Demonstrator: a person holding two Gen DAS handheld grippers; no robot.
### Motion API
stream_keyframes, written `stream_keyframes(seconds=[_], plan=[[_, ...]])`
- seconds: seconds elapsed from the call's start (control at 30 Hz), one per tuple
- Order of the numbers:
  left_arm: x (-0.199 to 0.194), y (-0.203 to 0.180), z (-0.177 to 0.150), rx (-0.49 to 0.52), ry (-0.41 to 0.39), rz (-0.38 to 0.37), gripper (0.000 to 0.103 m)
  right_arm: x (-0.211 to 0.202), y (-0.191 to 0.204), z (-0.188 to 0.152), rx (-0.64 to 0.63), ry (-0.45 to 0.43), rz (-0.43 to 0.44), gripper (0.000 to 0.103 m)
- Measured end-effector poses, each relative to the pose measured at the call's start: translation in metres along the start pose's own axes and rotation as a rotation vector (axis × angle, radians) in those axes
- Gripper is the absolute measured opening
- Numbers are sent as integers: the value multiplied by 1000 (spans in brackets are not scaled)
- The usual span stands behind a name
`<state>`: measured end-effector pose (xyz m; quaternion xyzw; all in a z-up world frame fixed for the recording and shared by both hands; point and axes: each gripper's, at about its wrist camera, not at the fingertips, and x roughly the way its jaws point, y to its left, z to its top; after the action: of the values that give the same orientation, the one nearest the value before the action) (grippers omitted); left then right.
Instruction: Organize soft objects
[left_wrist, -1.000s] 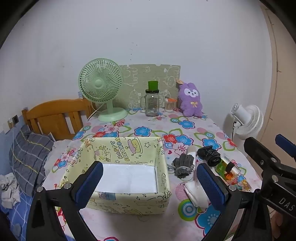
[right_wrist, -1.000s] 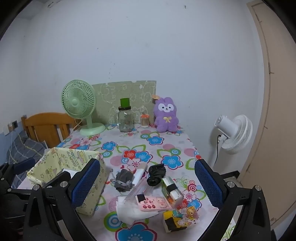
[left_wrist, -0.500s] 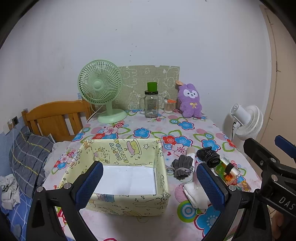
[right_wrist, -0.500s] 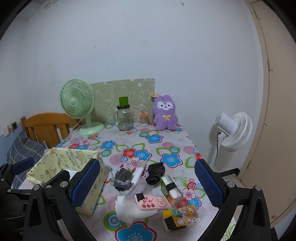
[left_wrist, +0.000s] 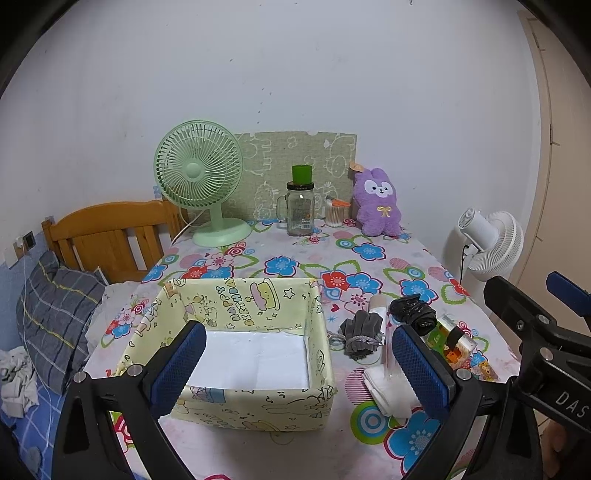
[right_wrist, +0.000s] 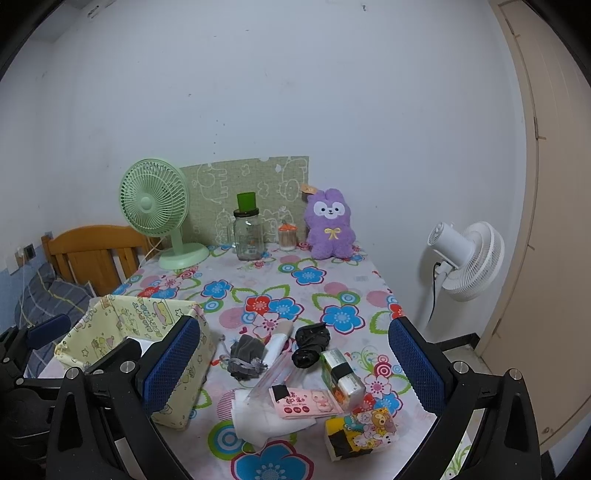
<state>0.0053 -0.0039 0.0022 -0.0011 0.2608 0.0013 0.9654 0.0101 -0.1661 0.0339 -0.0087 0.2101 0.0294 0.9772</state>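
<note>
A pale yellow fabric box (left_wrist: 236, 302) (right_wrist: 122, 321) stands open on the floral table, holding only a white sheet. Right of it lies a pile: a grey drawstring pouch (left_wrist: 360, 334) (right_wrist: 245, 354), a black bundle (left_wrist: 412, 312) (right_wrist: 310, 345), white folded cloth (left_wrist: 386, 389) (right_wrist: 258, 417), a pink tissue pack (right_wrist: 304, 400) and cartoon tissue packs (right_wrist: 360, 432). A purple plush bunny (left_wrist: 376, 203) (right_wrist: 330, 223) sits at the back. My left gripper (left_wrist: 295, 367) is open above the box's near side. My right gripper (right_wrist: 293, 363) is open and empty, above the pile.
A green desk fan (left_wrist: 201, 181), a glass jar with green lid (left_wrist: 300, 208) and a small cotton-swab jar (left_wrist: 337, 212) stand at the table's back. A white floor fan (right_wrist: 467, 258) stands right of the table. A wooden bed frame (left_wrist: 110, 236) and pillow are left.
Both grippers have drawn back and risen slightly, so the table looks a little farther. Nothing on the table has moved.
</note>
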Motion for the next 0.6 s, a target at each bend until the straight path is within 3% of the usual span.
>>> stream_keyframes(seconds=[0.6], plan=[[-1, -3, 4, 1, -7, -4, 102, -1, -2, 2, 4, 2, 3, 103]])
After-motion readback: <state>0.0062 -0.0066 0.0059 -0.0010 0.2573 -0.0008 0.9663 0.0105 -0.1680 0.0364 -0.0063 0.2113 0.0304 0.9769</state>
